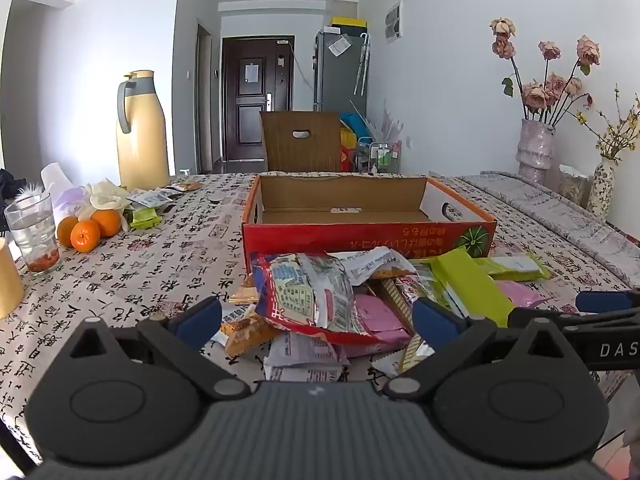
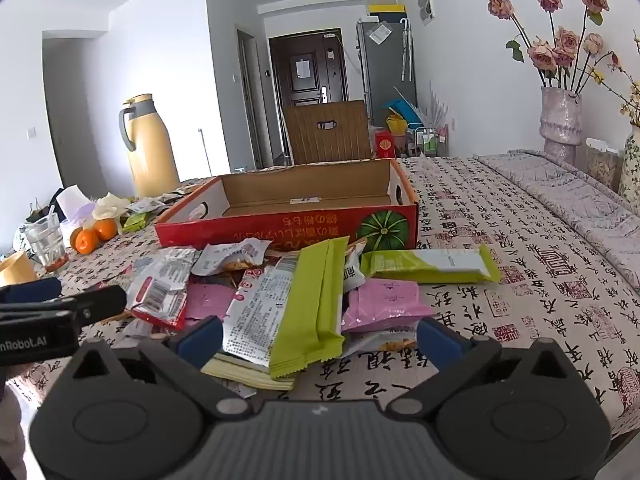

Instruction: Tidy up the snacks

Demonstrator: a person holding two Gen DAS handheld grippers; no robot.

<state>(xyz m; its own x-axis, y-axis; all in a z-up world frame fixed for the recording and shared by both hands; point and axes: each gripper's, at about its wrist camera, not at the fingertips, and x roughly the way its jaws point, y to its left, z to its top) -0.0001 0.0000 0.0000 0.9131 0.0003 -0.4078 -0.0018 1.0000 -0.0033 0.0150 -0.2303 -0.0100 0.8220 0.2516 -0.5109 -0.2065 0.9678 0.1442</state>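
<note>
Left wrist view, three oranges (image 1: 89, 230) at frame left, one empty red box (image 1: 360, 236), two vases; right wrist view, two green packets (image 2: 316, 304), both tools released: left tool (image 1: 316, 316), right tool (image 2: 320, 338).

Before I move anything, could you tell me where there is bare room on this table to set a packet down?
The cardboard box is empty inside. Bare tablecloth lies right of the snack pile, toward the folded cloth, and also between the pile and the oranges. The strip before the box is crowded with packets, as is the corner by the thermos.
</note>
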